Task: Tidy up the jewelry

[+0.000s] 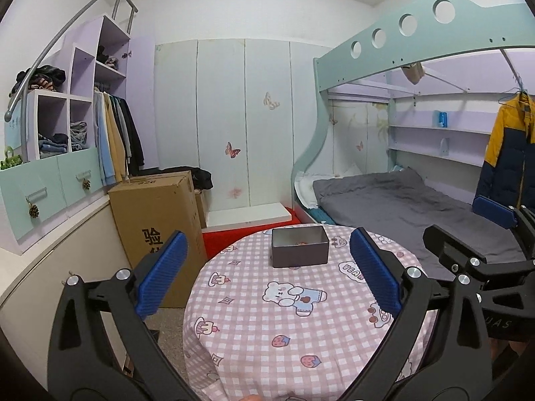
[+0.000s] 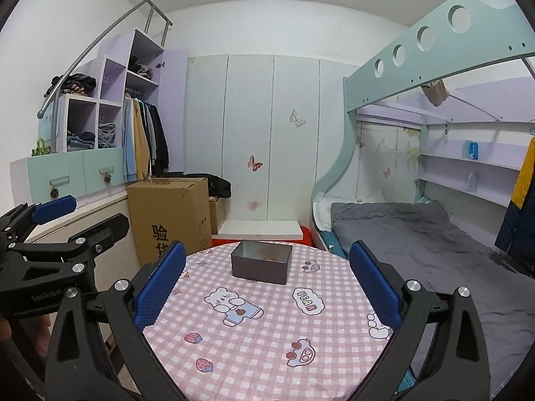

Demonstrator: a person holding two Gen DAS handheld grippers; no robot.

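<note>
A bunk bed (image 1: 418, 200) with a grey cover fills the right side of the room, and a tall wardrobe (image 1: 234, 127) with butterfly stickers stands against the far wall. To the left are shelves and hanging clothes (image 1: 113, 133), with a large cardboard box (image 1: 157, 230) on the floor below them.

In front of all this stands a round table (image 2: 267, 344) under a pink checked cloth printed with bears and strawberries. On the far part of the table sits a small dark rectangular tin (image 2: 261, 262), lid off, with something small and reddish at its bottom; what it is cannot be made out.

The left gripper (image 1: 269, 274) is held above the near edge of the table, its blue-padded fingers (image 1: 164, 272) spread wide apart and holding nothing. The tin (image 1: 299, 246) lies ahead of it, between the lines of the two fingers and well apart from them.

The right gripper (image 2: 267, 280) is likewise above the near side of the table, fingers (image 2: 374, 282) wide apart and empty. The tin lies ahead of it, slightly left of centre, not touched.

Each gripper shows at the edge of the other's view, side by side.
</note>
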